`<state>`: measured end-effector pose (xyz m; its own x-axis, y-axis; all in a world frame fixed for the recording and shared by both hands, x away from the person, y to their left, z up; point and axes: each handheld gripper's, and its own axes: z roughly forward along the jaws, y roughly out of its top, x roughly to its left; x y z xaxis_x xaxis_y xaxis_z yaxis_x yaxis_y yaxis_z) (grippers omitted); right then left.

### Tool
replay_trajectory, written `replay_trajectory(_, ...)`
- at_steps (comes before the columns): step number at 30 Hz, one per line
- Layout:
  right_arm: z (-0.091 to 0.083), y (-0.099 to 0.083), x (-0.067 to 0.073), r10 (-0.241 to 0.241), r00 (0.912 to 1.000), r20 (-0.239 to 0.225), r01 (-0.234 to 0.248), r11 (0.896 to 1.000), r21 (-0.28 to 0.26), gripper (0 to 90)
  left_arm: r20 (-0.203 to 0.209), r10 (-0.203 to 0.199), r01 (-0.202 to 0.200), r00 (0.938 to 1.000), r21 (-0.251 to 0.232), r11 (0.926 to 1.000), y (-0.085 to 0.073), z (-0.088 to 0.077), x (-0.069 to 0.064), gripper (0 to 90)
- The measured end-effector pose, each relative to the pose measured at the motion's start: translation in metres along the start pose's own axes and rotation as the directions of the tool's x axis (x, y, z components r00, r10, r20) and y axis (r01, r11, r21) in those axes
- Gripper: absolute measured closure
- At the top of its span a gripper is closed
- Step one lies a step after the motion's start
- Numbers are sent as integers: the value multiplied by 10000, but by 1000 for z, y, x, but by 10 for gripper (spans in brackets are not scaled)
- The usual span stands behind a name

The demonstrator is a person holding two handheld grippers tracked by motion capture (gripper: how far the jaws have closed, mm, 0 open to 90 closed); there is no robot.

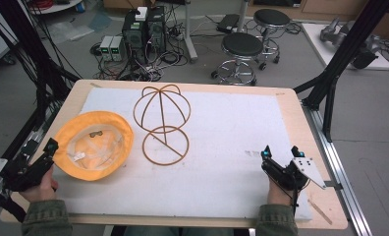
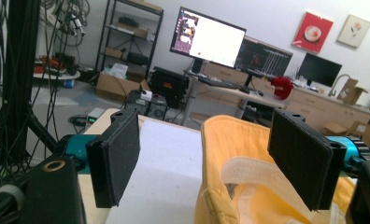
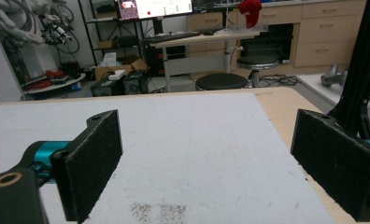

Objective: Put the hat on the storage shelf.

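So we've got a yellow bucket hat point(image 1: 94, 145) lying upside down at the left end of the white mat point(image 1: 222, 172), opening up, with a wire hat stand point(image 1: 161, 123) just to its right. The hat looks soft and floppy, basically weightless, so it'll probably sag and fold the moment we lift it by one spot. Best bet is pinching the brim, since it's the thickest, stitched part; grabbing the crown would likely just bunch it up.

Our left gripper point(image 1: 49, 147) sits right at the hat's near-left brim, jaws wide apart with nothing in them. In the left gripper view the brim edge point(image 2: 220, 196) runs between the two pads but isn't clamped. Our right gripper point(image 1: 281, 153) is well away over the bare mat on the right, also spread wide and empty.

In the way: really just the stand. It's thin wire and looks tippy, so dragging fabric across it could knock it over. Nothing else on the mat that we can see.
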<state>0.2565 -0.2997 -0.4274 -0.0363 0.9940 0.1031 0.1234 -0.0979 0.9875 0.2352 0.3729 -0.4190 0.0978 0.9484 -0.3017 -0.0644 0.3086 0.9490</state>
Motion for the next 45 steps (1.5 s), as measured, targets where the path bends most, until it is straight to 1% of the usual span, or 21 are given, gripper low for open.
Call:
replay_trajectory(2,0,0,0,99,9999,35,-99,9999,33,79,-6,-53,53,10000,16,10000,0,0,1,256)
replay_trajectory(7,-1,0,-1,85,10000,11,-85,10000,13,79,-54,-188,188,9998,108,9998,-1,0,3,257)
replay_trajectory(10,0,-1,0,65,9999,-127,-64,9999,124,78,-122,-393,395,9992,169,9991,-4,0,5,257)
replay_trajectory(15,1,-1,1,65,9999,-134,-63,9999,155,79,-137,-401,402,9991,71,9992,-3,-1,6,257)
replay_trajectory(22,0,-1,2,65,9998,-166,-63,9999,159,79,-134,-459,461,9989,158,9988,-4,0,5,260)
replay_trajectory(25,1,-1,1,95,9997,-212,-92,9999,143,79,-93,-426,428,9990,178,9989,-3,0,5,262)
replay_trajectory(31,1,-1,2,75,9997,-251,-71,9999,140,79,-14,-341,341,9994,288,9990,-3,2,3,262)
replay_trajectory(32,1,-1,1,63,9996,-278,-58,9998,172,79,15,-254,254,9997,360,9990,-3,3,3,261)
replay_trajectory(33,1,-1,1,63,9996,-278,-58,9998,172,79,15,-254,254,9997,360,9990,-3,3,3,261)
replay_trajectory(34,1,-1,1,92,9995,-302,-86,9998,200,79,43,-161,159,9999,499,9986,-3,5,2,261)
replay_trajectory(37,2,-2,1,93,9995,-305,-87,9997,211,79,86,-79,73,9999,601,9982,-3,6,0,261)
replay_trajectory(39,2,-2,1,117,9994,-337,-110,9997,212,79,62,98,-102,9999,788,9968,-3,10,-3,261)
replay_trajectory(40,2,-2,2,145,9993,-340,-138,9997,222,79,64,199,-203,9998,795,9966,-2,10,-4,262)
replay_trajectory(41,2,-2,2,145,9993,-340,-138,9997,222,79,64,199,-203,9998,795,9966,-2,10,-4,262)
replay_trajectory(42,3,-2,1,155,9992,-366,-145,9995,283,79,79,437,-442,9990,903,9949,-1,12,-7,264)
replay_trajectory(44,3,-2,1,124,9991,-398,-112,9995,304,79,88,642,-648,9979,1006,9928,-1,14,-11,265)
replay_trajectory(45,4,-2,1,149,9991,-405,-135,9993,339,79,88,642,-648,9979,1006,9928,-1,14,-11,268)
